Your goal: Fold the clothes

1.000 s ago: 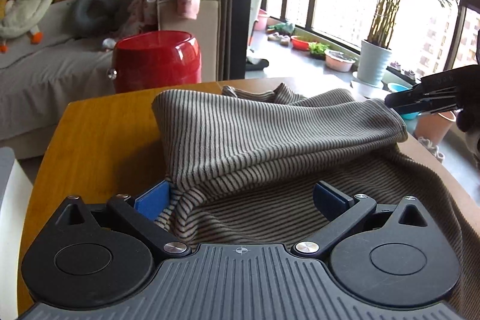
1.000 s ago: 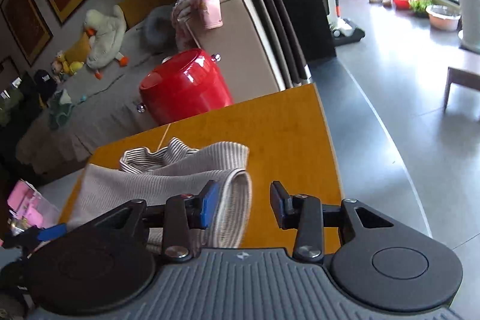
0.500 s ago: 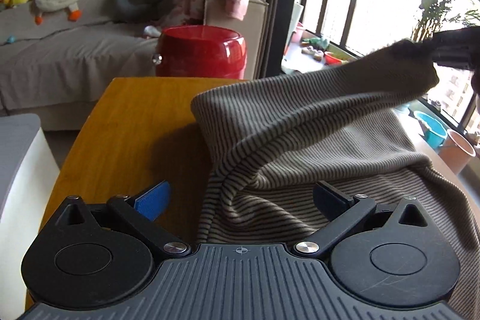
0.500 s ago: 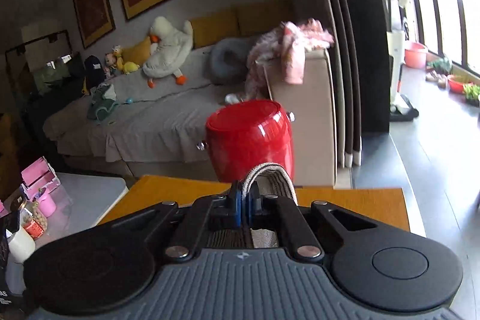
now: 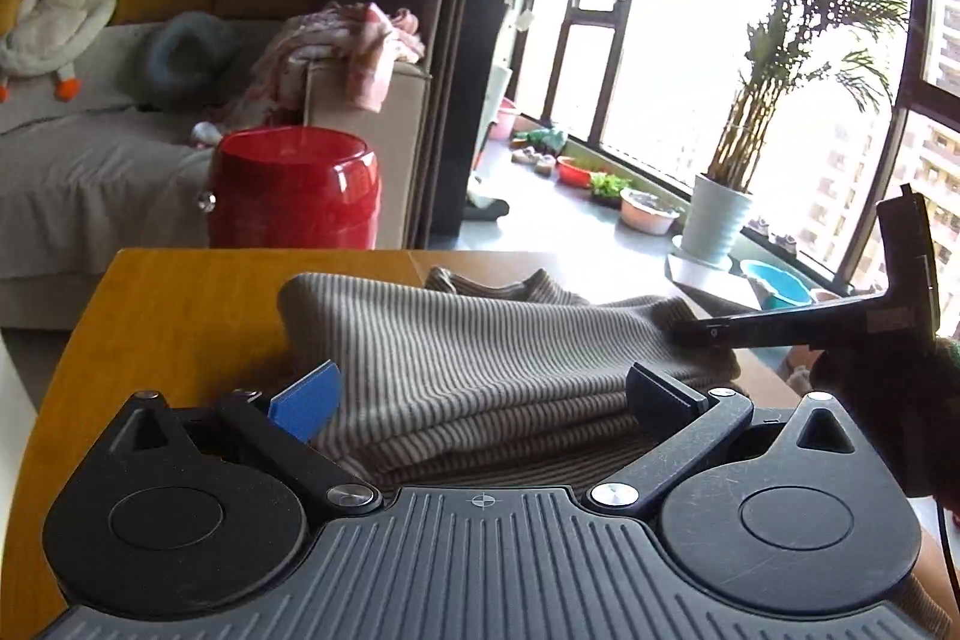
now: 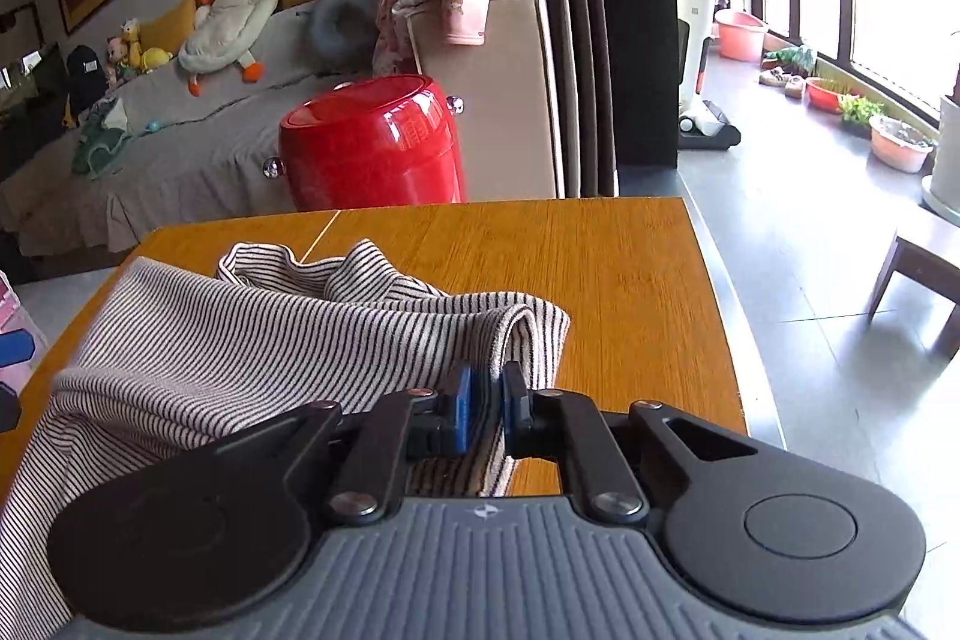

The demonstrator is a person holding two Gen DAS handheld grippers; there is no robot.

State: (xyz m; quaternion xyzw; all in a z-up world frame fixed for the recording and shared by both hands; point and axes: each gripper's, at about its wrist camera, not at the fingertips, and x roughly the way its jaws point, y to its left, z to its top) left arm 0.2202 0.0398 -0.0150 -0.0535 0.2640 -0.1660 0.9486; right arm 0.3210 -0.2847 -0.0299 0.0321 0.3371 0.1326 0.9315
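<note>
Two grippers work on one striped shirt [image 6: 240, 340] lying on the wooden table [image 6: 630, 280]. The right gripper [image 6: 487, 403] pinches a folded edge in front of it, to pull it over. The left gripper [image 5: 480, 394] is spread wide around the pile, holding nothing.

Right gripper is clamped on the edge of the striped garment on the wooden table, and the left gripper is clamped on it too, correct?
Not quite. The right gripper is shut on the striped garment on the wooden table, but the left gripper is open; the left wrist view shows its fingers spread wide, with the cloth lying loose between them.
</note>
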